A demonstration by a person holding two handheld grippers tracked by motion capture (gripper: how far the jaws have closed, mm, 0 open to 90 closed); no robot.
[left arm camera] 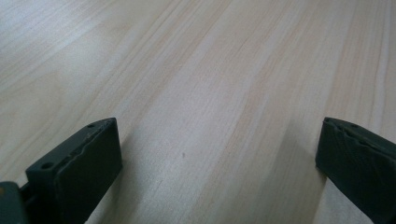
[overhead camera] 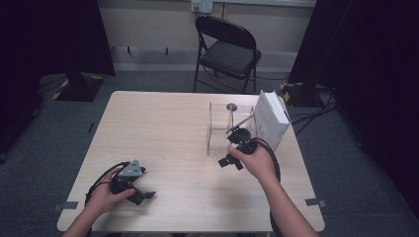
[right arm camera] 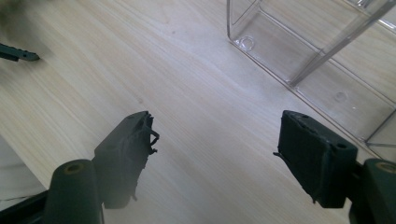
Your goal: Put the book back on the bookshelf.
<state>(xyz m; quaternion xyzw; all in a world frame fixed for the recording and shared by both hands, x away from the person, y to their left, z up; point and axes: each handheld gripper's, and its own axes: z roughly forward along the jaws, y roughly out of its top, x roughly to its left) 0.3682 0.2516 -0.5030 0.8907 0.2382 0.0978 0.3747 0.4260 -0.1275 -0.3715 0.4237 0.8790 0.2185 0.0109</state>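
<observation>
My left gripper (overhead camera: pixel 140 193) rests on the wooden table (overhead camera: pixel 168 128) near its front left, held by the person's left hand. In the left gripper view it (left arm camera: pixel 219 126) stands open, with bare wood between the pads. Right of the table's middle, the right hand holds my right gripper (overhead camera: pixel 232 149) just in front of a clear plastic box (overhead camera: pixel 228 126). The right gripper view has this gripper (right arm camera: pixel 215 116) open over bare wood. The clear box (right arm camera: pixel 299 51), split into compartments, lies beyond the jaws at the upper right, apart from both pads.
A white carton (overhead camera: pixel 271 118) stands against the clear box's right side near the table's right edge. A black folding chair (overhead camera: pixel 228 49) is behind the table. Dark curtains hang on both sides, and cables lie on the floor at the right.
</observation>
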